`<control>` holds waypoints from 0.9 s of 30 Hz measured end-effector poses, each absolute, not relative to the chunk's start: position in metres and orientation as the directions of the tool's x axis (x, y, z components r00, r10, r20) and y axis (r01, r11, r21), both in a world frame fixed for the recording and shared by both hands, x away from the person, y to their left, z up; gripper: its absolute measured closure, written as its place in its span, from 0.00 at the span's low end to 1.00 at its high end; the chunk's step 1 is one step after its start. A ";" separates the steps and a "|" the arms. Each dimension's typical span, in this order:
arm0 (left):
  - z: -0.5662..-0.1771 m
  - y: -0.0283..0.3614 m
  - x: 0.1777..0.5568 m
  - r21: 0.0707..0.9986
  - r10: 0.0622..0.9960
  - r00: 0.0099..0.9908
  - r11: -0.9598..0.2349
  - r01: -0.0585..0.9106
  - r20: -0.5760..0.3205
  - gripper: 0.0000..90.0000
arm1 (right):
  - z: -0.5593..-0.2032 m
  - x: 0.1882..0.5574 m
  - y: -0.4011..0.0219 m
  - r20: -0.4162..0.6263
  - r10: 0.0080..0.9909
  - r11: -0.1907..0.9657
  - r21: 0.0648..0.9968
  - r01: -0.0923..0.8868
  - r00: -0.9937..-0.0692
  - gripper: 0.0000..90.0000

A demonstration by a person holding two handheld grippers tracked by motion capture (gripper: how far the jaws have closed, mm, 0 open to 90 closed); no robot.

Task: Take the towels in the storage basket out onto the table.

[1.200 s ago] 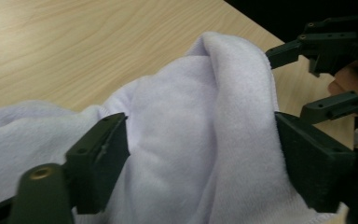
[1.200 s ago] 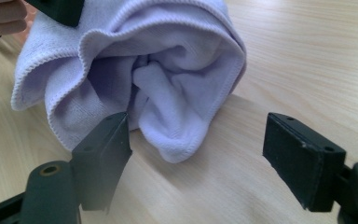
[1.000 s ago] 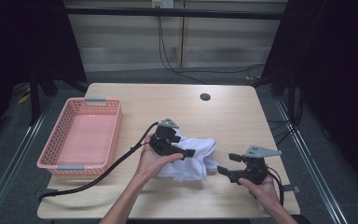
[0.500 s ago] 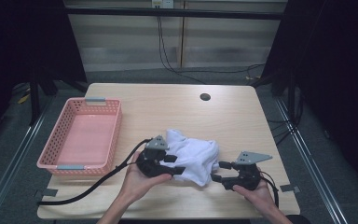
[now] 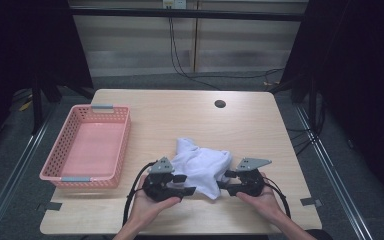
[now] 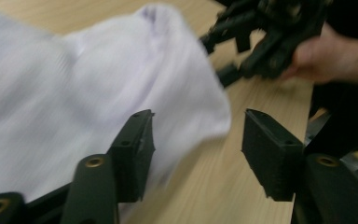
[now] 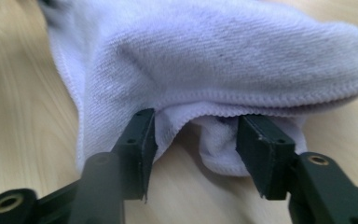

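Note:
A crumpled white cloth (image 5: 202,166) lies on the wooden table (image 5: 180,115) near its front edge. My left gripper (image 5: 186,184) lies low at the cloth's near left corner. Its jaws have just opened a little and stand apart in the left gripper view (image 6: 196,140), where the cloth's (image 6: 98,84) edge lies partly between them. My right gripper (image 5: 224,180) is at the cloth's near right side. Its jaws have just been closing around a hemmed fold of the cloth (image 7: 214,51), but a gap still shows between the pads in the right gripper view (image 7: 193,140).
A pink plastic basket (image 5: 125,140) stands at the table's left. A round cable hole (image 5: 220,104) sits near the far edge. The other gripper (image 6: 265,32) and its hand (image 6: 326,56) lie beyond the cloth in the left gripper view. Black cables trail off the front edge.
The left gripper came off the top of the cloth toward the front edge. The right gripper moved left up to the cloth. The cloth now lies more spread out. Both pairs of jaws stand narrower.

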State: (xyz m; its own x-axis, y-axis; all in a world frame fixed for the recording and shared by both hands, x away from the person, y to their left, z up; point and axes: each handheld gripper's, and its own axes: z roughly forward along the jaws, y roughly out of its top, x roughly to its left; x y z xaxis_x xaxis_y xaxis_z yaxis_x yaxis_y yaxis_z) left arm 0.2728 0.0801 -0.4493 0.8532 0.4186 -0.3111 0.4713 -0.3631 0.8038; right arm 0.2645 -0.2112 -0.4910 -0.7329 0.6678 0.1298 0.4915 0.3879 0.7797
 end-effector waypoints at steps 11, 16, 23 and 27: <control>-0.470 0.048 0.299 0.769 0.458 0.854 -0.445 0.459 -0.245 0.87 | -0.490 0.279 -0.185 0.079 0.633 0.433 0.788 0.437 -0.770 0.86; -0.457 0.065 0.302 0.806 0.437 0.852 -0.369 0.463 -0.290 0.89 | -0.475 0.284 -0.201 0.134 0.661 0.336 0.827 0.451 -0.739 1.00; -0.432 0.096 0.307 0.844 0.425 0.831 -0.233 0.483 -0.359 0.89 | -0.465 0.290 -0.224 0.213 0.669 0.248 0.839 0.484 -0.712 1.00; -0.435 0.090 0.311 0.839 0.423 0.830 -0.236 0.490 -0.365 0.89 | -0.461 0.281 -0.211 0.265 0.549 0.227 0.865 0.447 -0.793 0.69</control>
